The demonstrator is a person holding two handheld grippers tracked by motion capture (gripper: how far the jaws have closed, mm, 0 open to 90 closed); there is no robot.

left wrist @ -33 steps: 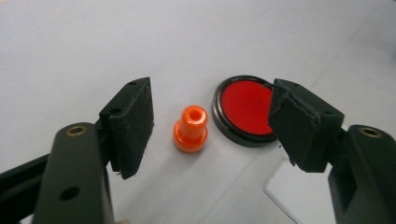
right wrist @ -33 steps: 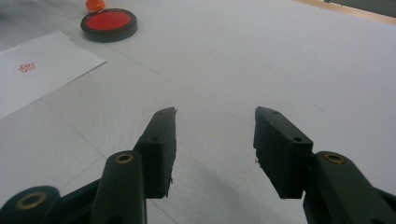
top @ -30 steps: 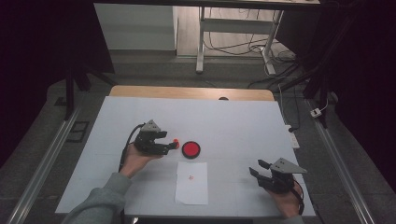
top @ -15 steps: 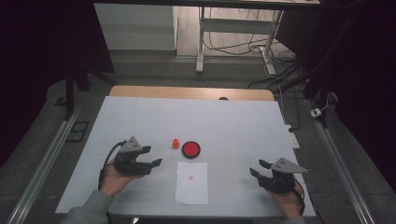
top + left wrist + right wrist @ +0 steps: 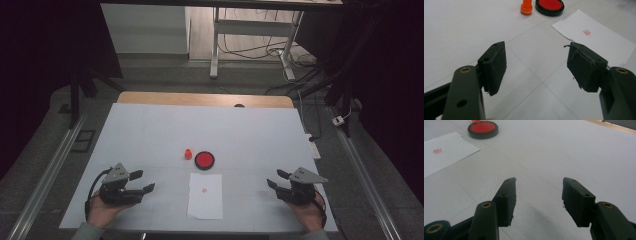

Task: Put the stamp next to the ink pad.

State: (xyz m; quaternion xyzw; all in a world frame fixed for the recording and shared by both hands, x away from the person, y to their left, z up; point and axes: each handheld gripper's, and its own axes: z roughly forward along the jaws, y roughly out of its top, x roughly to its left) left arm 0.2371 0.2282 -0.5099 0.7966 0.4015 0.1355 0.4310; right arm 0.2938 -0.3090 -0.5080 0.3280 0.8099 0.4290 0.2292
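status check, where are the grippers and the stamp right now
Left gripper open, empty, low at the table's near left. Right gripper open, empty; jaws have just been opening. Orange stamp upright beside red ink pad, stamped paper in front. Nothing in the way.

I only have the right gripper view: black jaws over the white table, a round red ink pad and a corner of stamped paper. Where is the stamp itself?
Observer: The small orange stamp stands upright just left of the round red ink pad, apart from it.
Operator: Is the left gripper holding anything?
Observer: No. The left gripper is open, with bare table between its pads.
Operator: How does the paper lie?
Observer: The white paper sheet lies flat on the near side of the pad, one red mark on its upper half.
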